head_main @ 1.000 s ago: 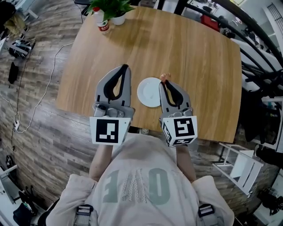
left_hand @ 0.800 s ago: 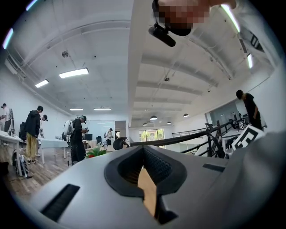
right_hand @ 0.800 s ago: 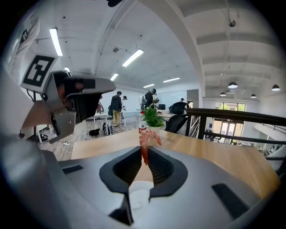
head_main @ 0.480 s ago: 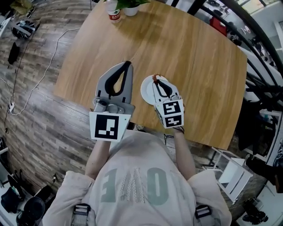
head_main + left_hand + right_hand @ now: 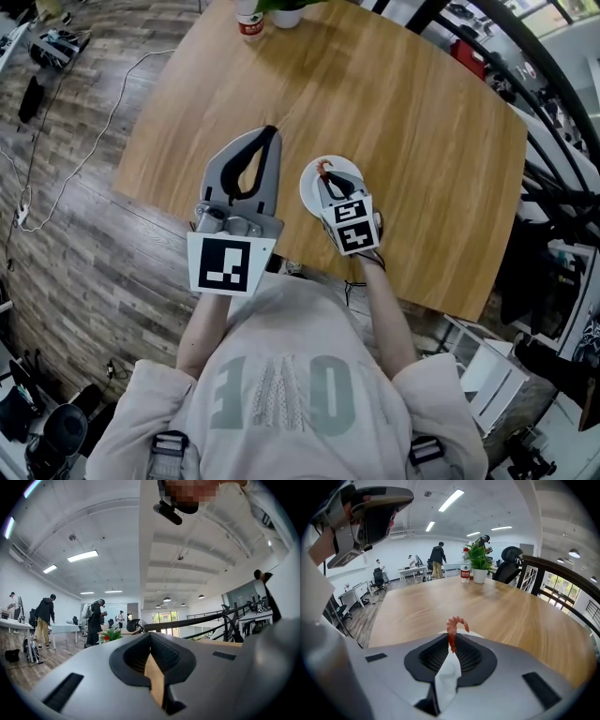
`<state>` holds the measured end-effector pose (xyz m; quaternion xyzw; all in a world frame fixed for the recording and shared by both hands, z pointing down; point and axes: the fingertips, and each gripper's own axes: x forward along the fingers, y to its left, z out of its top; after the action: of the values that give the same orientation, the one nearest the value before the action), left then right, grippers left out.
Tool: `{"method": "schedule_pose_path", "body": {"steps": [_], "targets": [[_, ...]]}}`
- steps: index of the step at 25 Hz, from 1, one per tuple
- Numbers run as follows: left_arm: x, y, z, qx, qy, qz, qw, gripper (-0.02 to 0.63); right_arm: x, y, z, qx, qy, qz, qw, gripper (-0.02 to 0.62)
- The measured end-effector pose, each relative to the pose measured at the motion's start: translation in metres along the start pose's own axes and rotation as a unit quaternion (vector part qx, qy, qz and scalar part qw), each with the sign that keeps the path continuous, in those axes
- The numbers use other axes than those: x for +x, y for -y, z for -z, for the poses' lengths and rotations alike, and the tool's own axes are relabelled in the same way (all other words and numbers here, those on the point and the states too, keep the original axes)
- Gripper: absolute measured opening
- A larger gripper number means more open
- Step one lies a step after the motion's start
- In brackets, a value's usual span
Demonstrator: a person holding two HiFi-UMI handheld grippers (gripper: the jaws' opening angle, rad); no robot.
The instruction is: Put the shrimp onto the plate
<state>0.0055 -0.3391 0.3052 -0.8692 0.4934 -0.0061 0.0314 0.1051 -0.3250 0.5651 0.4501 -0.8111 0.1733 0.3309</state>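
Shrimp [image 5: 452, 627] looks light, soft, slippery: your right tool [image 5: 325, 171] pinches one end above the plate [image 5: 308, 190], left tool [image 5: 266, 139] closed empty.

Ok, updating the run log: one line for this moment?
right tool: shut on shrimp, over plate | left tool: shut, empty

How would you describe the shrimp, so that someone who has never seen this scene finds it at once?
On the big wooden table, near the person's edge, lies one small white plate. Over it the right gripper pinches the shrimp by one end. It is small, curled and orange-red, the only coloured thing there.
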Motion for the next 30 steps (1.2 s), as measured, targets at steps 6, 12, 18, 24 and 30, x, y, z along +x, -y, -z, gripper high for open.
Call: {"method": "schedule_pose_path", "body": {"steps": [6, 12, 18, 24, 30], "targets": [[-0.002, 0.002, -0.001, 0.004, 0.001, 0.003, 1.0, 0.009, 0.013, -0.007, 0.014, 0.006, -0.033, -0.027, 0.999, 0.057], [-0.005, -0.003, 0.001, 0.012, -0.007, 0.002, 0.9999, 0.009, 0.018, -0.005, 0.02, 0.003, -0.059, -0.022, 0.998, 0.057], [-0.008, -0.013, -0.001, 0.016, -0.002, -0.008, 0.9998, 0.009, 0.022, -0.006, 0.03, 0.019, -0.08, -0.019, 0.996, 0.058], [-0.008, -0.014, -0.004, 0.024, 0.0, -0.008, 0.9997, 0.009, 0.022, -0.005, 0.039, 0.023, -0.108, -0.011, 0.994, 0.06], [-0.006, -0.011, -0.005, 0.027, 0.002, -0.001, 0.9996, 0.009, 0.023, -0.005, 0.039, 0.043, -0.113, -0.001, 0.993, 0.061]]}}
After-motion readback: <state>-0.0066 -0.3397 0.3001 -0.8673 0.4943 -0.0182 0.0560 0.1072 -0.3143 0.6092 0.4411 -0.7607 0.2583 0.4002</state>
